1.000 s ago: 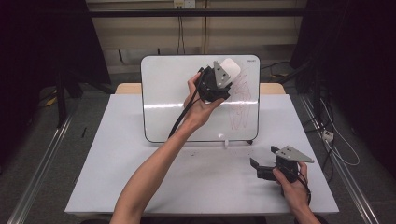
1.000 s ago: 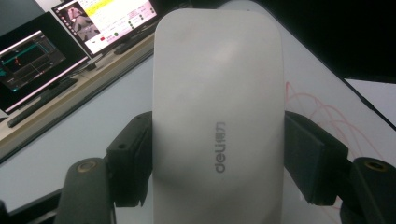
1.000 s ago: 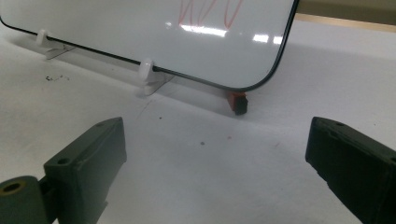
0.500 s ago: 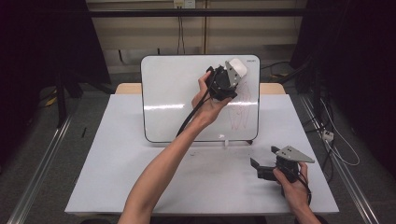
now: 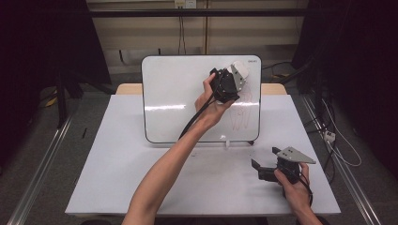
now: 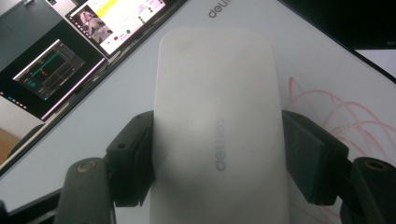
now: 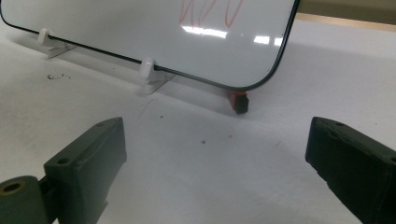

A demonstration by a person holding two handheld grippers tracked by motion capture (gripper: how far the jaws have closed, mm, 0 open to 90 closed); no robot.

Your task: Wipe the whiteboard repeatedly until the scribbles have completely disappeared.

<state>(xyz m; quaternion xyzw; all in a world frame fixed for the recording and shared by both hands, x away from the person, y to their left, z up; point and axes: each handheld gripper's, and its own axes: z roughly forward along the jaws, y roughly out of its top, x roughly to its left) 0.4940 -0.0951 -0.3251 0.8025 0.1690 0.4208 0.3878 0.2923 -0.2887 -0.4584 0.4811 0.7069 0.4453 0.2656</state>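
We note the right hand-held gripper [image 5: 263, 169] resting low on the desk [image 5: 117, 178], in front of the whiteboard's [image 5: 178, 98] right corner, jaws spread wide and released. Beyond it the whiteboard stands propped on white clips [image 7: 148, 70]. Against the whiteboard's upper right, over red scribbles [image 5: 239, 115], the left hand-held gripper [image 5: 234, 77] is clenched on the white eraser [image 6: 217, 126].
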